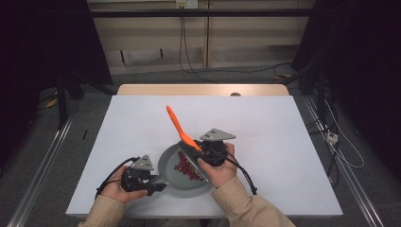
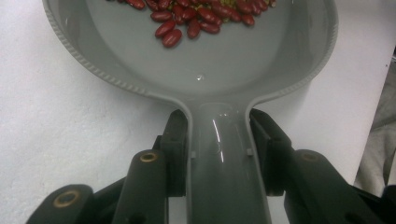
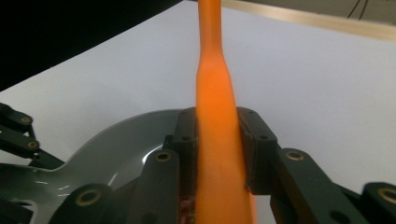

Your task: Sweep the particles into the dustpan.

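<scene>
A grey pan [image 1: 166, 166] lies near the table's front edge with a heap of red beans [image 1: 183, 165] in it. My left gripper [image 1: 158, 185] is shut on the pan's handle [image 2: 219, 158], one jaw pressing on each side, and the beans [image 2: 196, 16] lie beyond at the far side of the bowl [image 2: 243, 60]. My right gripper [image 1: 197, 150] is shut on the orange handle [image 1: 178, 126] of a spatula, whose grey blade [image 1: 196, 165] slants down into the beans. In the right gripper view, the orange handle [image 3: 217, 140] rises between the jaws of that gripper [image 3: 217, 126], above the pan [image 3: 116, 144].
The white table top [image 1: 265, 142] stretches out beyond and to the right of the pan. A wooden strip [image 1: 203, 90] runs along its far edge. Cables [image 1: 340, 142] lie on the floor at the right, and a person's sleeves [image 1: 246, 203] come in from the bottom.
</scene>
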`<state>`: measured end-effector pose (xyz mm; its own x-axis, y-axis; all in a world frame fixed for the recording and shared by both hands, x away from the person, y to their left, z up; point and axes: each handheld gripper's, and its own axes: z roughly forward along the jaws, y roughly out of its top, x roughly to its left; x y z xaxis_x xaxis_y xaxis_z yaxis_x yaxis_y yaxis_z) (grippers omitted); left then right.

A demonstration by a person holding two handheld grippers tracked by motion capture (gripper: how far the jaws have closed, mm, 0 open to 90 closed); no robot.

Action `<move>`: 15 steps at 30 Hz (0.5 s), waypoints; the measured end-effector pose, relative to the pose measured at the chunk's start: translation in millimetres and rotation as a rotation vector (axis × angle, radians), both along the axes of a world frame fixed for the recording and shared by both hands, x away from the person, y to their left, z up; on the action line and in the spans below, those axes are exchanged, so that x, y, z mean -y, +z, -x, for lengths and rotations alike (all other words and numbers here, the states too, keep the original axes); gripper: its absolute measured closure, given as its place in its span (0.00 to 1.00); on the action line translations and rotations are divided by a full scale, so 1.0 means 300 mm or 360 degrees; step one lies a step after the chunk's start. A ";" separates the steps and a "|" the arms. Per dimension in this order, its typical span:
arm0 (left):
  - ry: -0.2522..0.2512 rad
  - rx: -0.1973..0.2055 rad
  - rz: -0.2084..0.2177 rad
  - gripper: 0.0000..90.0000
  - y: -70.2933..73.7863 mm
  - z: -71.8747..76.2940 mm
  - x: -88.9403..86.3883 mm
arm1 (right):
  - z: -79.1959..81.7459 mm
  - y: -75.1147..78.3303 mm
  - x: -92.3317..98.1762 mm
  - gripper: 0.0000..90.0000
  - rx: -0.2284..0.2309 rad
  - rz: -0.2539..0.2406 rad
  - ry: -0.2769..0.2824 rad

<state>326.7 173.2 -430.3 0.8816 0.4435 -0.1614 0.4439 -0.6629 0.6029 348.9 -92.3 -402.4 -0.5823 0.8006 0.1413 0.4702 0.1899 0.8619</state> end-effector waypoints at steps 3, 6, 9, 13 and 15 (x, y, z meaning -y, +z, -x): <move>0.0000 0.0000 0.0000 0.70 -0.001 0.000 0.000 | -0.011 0.015 0.040 0.79 0.0020 0.0007 -0.0024; -0.0001 -0.0001 0.0001 0.70 0.000 0.000 0.000 | -0.029 0.017 0.084 0.79 0.0040 0.0044 -0.0056; -0.0002 -0.0005 -0.0004 0.70 -0.003 -0.001 0.000 | -0.049 0.005 0.127 0.79 0.0066 0.0141 -0.0111; -0.0004 -0.0005 0.0004 0.70 -0.002 -0.001 0.001 | -0.064 -0.024 0.168 0.79 0.0071 0.0262 -0.0168; -0.0001 -0.0009 0.0003 0.70 -0.004 -0.001 0.003 | -0.066 -0.046 0.179 0.79 0.0068 0.0282 -0.0194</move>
